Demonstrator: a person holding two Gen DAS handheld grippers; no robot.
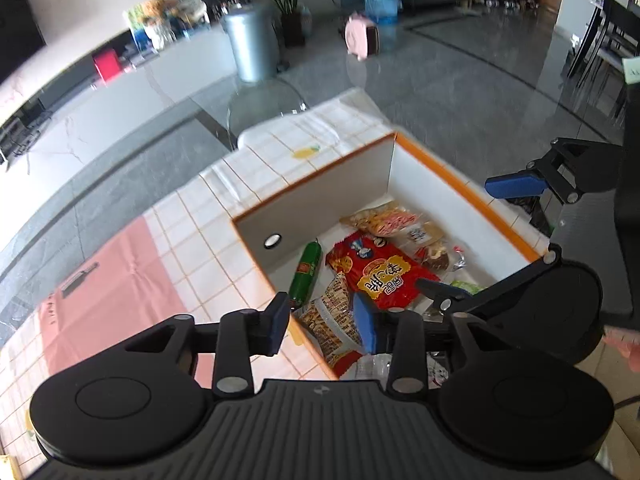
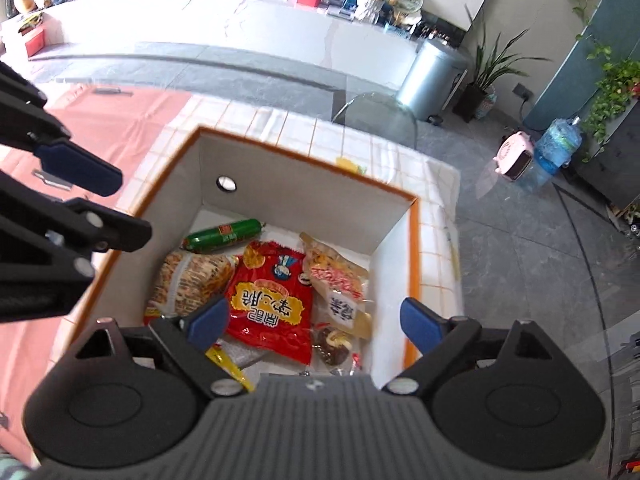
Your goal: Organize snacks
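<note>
So from the left wrist camera, the left gripper (image 1: 323,322) hangs over the near-left corner of an orange-rimmed white box (image 1: 468,188), its blue pads a little apart with nothing pinched between them. Down in the box there's a green sausage (image 1: 306,270) by the left wall, a big red snack bag (image 1: 378,276) in the middle, a noodle-print packet (image 1: 332,320) right under the pads, and a pale shrimp-cracker type bag (image 1: 380,220) toward the far side. The right gripper (image 1: 476,236) shows up at the right edge, spread wide across the box's right rim. Box sits on a white checked tablecloth (image 1: 192,248) with a pink patch. Switching to the right wrist camera: the right gripper (image 2: 316,320) is wide open above the box (image 2: 414,272), empty, with the red snack bag (image 2: 272,304) straight below. Green sausage (image 2: 224,234) lies along the back wall, noodle-print packet (image 2: 188,284) on the left. Left gripper (image 2: 100,200) pokes in from the left edge.
</note>
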